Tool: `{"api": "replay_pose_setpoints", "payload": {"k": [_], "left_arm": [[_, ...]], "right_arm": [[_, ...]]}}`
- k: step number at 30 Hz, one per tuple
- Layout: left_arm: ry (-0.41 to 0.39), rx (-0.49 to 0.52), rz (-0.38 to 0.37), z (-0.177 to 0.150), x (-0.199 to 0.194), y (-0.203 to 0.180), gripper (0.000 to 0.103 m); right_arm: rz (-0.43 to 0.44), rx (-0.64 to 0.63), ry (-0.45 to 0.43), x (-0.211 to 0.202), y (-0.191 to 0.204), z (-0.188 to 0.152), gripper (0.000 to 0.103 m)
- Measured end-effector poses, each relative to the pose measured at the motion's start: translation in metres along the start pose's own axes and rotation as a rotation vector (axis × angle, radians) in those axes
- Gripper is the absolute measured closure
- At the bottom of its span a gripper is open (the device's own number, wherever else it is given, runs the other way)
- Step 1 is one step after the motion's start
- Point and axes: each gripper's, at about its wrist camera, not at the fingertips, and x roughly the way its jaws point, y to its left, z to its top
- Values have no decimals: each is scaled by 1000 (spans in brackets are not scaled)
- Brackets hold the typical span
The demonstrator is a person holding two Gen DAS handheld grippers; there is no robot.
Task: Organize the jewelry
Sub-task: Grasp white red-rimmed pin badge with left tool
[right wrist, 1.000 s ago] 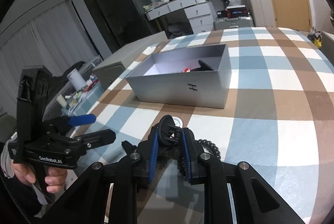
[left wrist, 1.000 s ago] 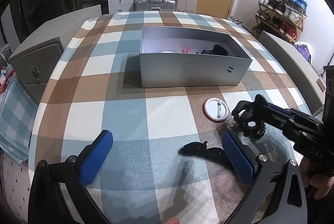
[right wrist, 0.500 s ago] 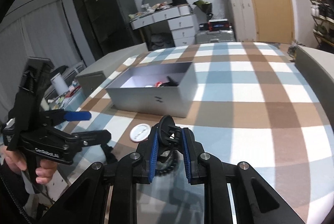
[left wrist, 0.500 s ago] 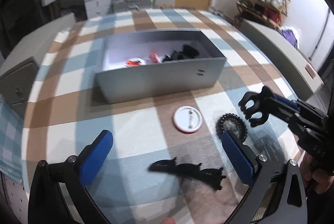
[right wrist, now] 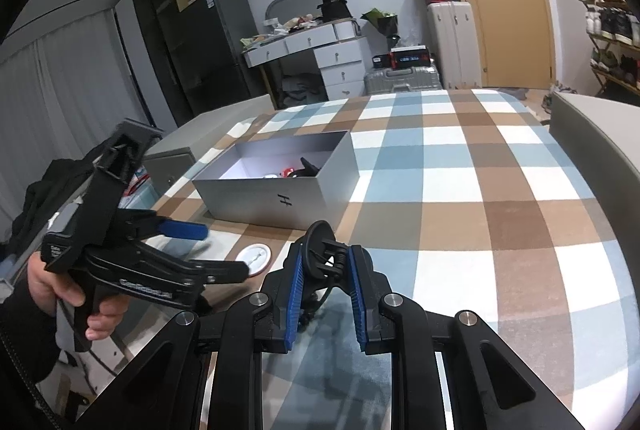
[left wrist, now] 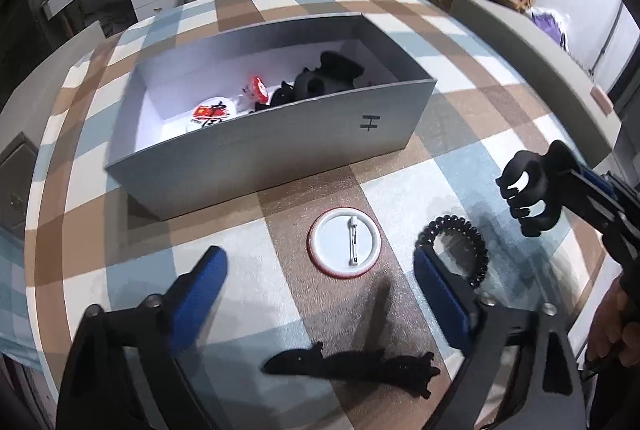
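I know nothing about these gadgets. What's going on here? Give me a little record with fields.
Surface: checked tablecloth
Container: open grey box, already holding a badge and dark accessories
Right gripper: shut on a black claw hair clip, held above the table
Left gripper: open, empty, low over the table
Still on the cloth: white pin badge face down, black coil hair tie, flat black hair clip

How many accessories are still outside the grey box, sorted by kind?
Hair claw clip, held in the right hand-held gripper: 1
Spiral hair tie on the tablecloth: 1
Round pin badge, face down: 1
Flat black hair clip: 1
Total: 4
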Motion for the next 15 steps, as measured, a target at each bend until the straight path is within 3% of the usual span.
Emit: {"api": "replay_pose_setpoints", "payload": {"k": [4, 11, 15], "left_arm": [[38, 0, -14, 2, 9, -1, 33], [61, 41, 19, 4, 12, -10, 37], [60, 52, 14, 7, 11, -14, 58]], "right_arm": [[5, 4, -4, 0, -3, -1, 82], [6, 18, -9, -2, -8, -2, 82], [12, 21, -16, -6, -8, -1, 82]]}}
